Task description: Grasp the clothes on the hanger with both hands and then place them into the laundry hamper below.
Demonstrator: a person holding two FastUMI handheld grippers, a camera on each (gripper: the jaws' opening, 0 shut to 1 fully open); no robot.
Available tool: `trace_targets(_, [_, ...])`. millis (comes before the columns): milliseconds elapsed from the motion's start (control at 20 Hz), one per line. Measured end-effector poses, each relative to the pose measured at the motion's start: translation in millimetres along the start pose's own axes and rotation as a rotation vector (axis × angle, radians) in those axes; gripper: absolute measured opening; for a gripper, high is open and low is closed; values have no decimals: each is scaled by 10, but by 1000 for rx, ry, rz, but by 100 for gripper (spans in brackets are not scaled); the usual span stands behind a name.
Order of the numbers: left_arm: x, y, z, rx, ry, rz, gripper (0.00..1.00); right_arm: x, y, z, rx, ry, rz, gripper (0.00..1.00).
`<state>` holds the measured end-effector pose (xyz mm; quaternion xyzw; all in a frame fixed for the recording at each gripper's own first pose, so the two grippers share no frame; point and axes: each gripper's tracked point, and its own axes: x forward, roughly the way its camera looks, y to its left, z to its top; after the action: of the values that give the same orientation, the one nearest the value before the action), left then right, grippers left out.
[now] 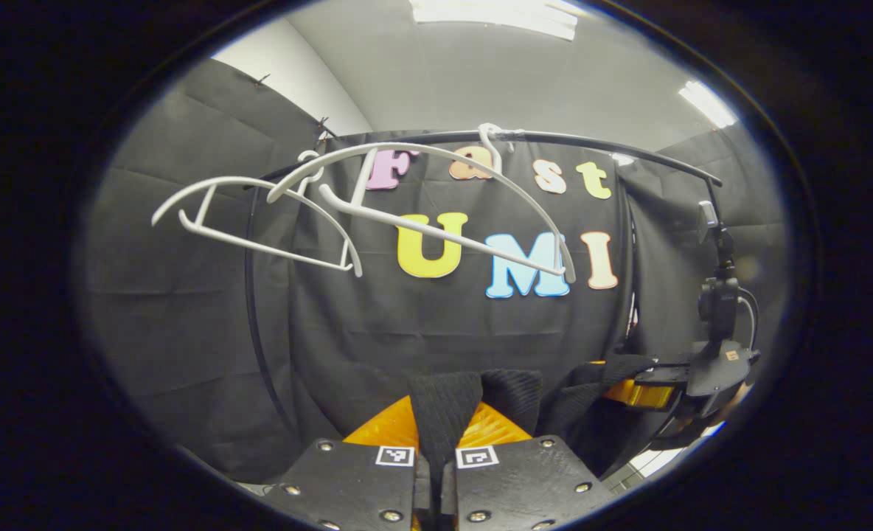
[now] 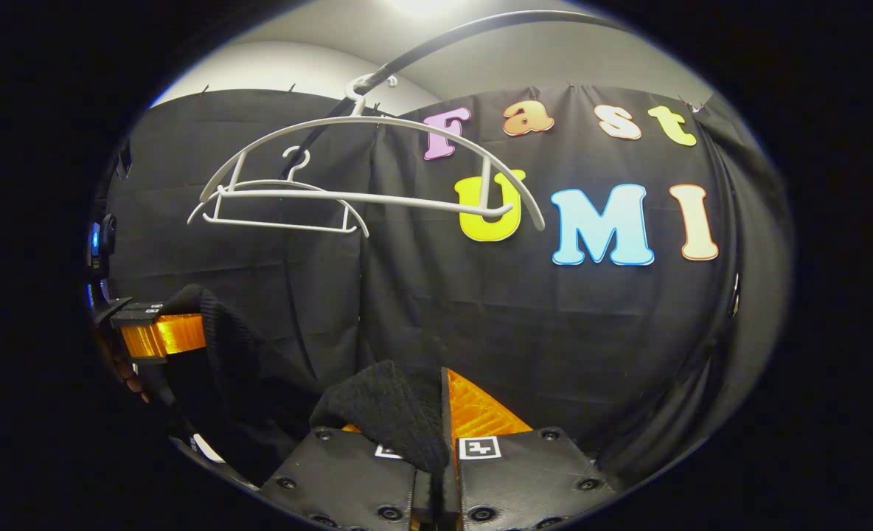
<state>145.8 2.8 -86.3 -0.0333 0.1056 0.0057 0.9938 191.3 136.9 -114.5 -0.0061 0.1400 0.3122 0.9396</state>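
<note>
A black knit garment is off the hangers and held between both grippers. In the left gripper view my left gripper is shut on a fold of it, and the cloth runs right to my right gripper, which pinches its other end. In the right gripper view my right gripper is shut on the black garment, and my left gripper holds the far end at the left. Two bare white hangers hang from the black rail above. The hamper is out of sight.
The rail's curved black upright stands left of centre against the cloth wall. A camera on a stand rises behind my right gripper. A hand grips the left tool at the left edge of the right gripper view.
</note>
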Motion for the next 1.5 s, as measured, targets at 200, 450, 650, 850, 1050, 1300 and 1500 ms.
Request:
trace_targets(200, [97, 32, -352, -20, 60, 23, 6, 34, 168, -330, 24, 60, 11, 8])
trace_targets(450, [190, 140, -949, -17, 162, 60, 5, 102, 292, -893, 47, 167, 11, 9])
trace_targets(650, [166, 176, -1495, -24, 258, 74, 5, 121, 303, -1372, 42, 269, -13, 10])
trace_targets(850, [321, 168, -2013, -21, 344, 99, 6, 148, 230, -1767, 68, 353, -34, 11])
trace_targets(1050, [554, 42, -2409, -14, 436, 129, 6, 250, 255, -2018, 110, 419, -33, 11])
trace_targets(1300, [528, 42, -2830, -18, 574, 134, 5, 188, 453, -2472, 134, 533, -35, 11])
trace_targets(1500, [515, 27, -3318, -28, 680, 135, 6, 147, 490, -2744, 141, 636, -24, 12])
